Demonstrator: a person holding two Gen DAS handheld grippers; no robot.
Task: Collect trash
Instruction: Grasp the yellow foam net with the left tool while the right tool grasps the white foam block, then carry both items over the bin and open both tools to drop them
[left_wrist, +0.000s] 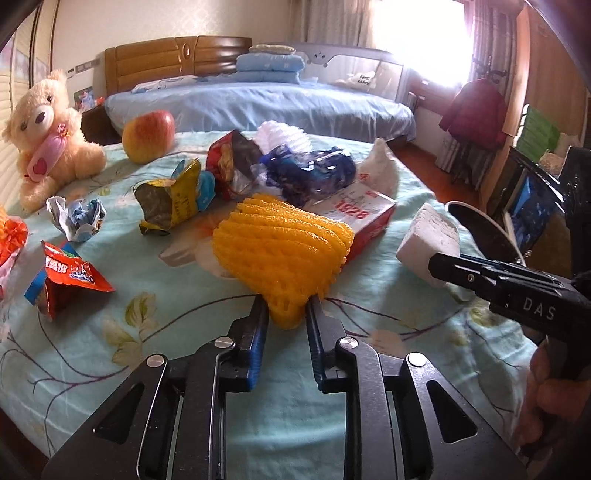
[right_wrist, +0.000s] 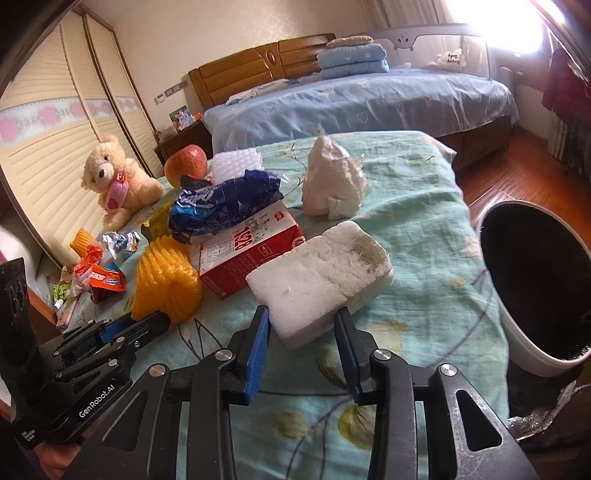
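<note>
A yellow foam fruit net (left_wrist: 284, 240) lies on the floral sheet, and my left gripper (left_wrist: 287, 308) is shut on its narrow near end, both blue pads pressing it. To its right is a white foam block (right_wrist: 321, 266), whose near corner is pinched by my right gripper (right_wrist: 303, 317). In the right wrist view the left gripper's fingers (right_wrist: 147, 323) meet the yellow net (right_wrist: 166, 273) at the left. In the left wrist view the right gripper's fingers (left_wrist: 458, 267) hold the foam block (left_wrist: 428, 232).
A white bin (right_wrist: 532, 347) with a dark inside stands off the bed's right edge. Behind the grippers lie a red carton (right_wrist: 240, 258), a blue wrapper (right_wrist: 221, 206), a white plastic bag (right_wrist: 332, 184) and several snack wrappers (left_wrist: 70, 277). A teddy bear (left_wrist: 48, 136) and an apple (left_wrist: 147, 136) sit at the far left.
</note>
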